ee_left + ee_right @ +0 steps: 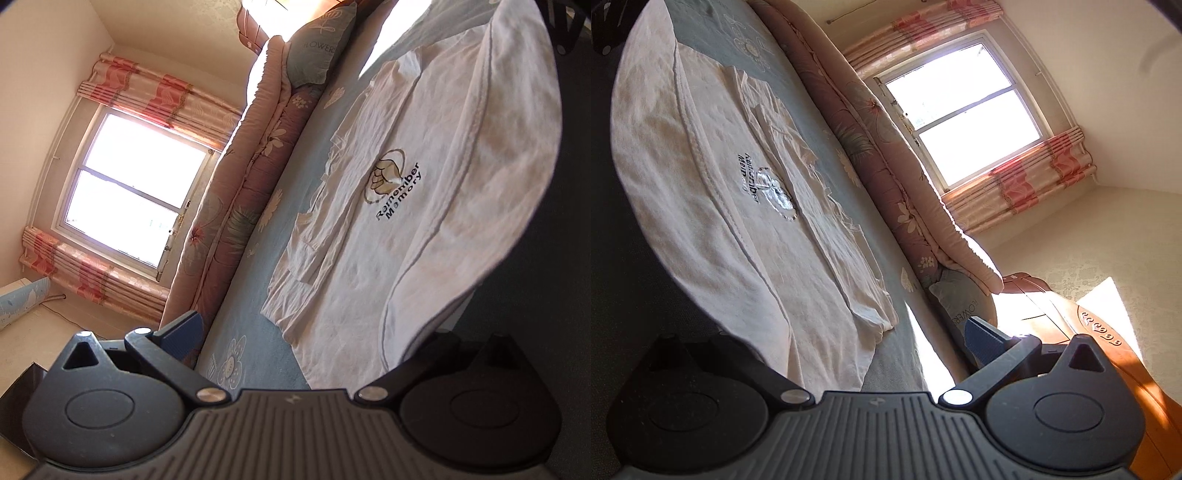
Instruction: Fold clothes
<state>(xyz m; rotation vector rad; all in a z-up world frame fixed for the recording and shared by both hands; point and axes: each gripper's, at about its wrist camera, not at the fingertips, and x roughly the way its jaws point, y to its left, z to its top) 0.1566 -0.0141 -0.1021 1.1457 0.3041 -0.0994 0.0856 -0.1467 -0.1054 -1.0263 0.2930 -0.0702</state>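
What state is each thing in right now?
Shirt: spread on the bed, print up, near edge lifted.
Left gripper: open, shirt edge between the fingers.
Right gripper: open, shirt edge between the fingers.
Curtains: drawn apart.
Window: looks shut.

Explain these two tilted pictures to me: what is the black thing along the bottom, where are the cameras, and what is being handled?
Each picture comes from a fisheye camera on a hand-held claw, looking forward along its two fingers; a person holds one claw in each hand. The black part at the bottom is the claw's own body. The left claw and the right claw each show one blue-padded finger standing well apart from the other, so both look open. A white shirt printed "Remember Memory" lies on a blue flowered bedsheet, its near part over each claw's far finger. Whether it is gripped cannot be told. Beyond lie a pink quilt and a window.
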